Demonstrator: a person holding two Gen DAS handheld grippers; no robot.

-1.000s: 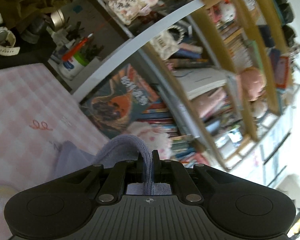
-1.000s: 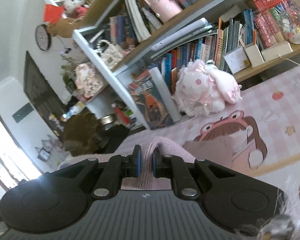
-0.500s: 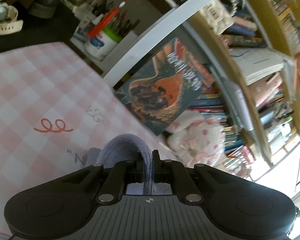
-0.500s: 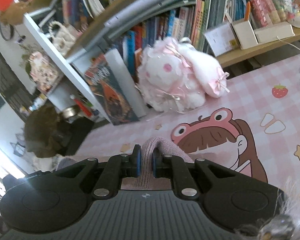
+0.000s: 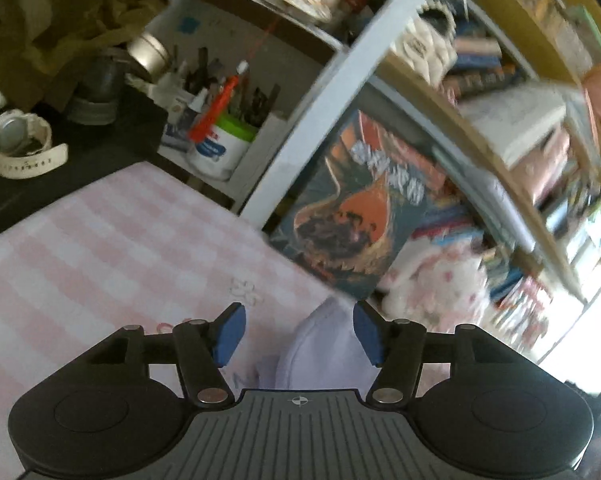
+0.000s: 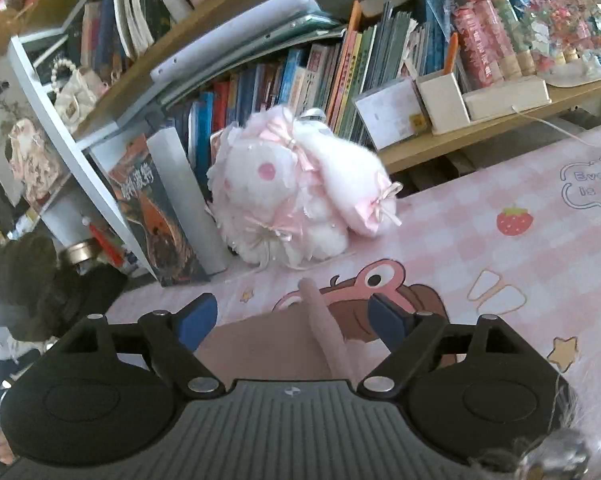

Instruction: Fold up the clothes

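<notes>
Both grippers, left and right, are hanging wide open over the cloth, which is lying on the near mat. Lifting straight up is advisable, so the fingers are not snagging the raised fold.

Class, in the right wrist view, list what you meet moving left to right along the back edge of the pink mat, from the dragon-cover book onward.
Dragon-cover book → grey binder → plush bunny → strawberry print → speech-bubble print.
</notes>
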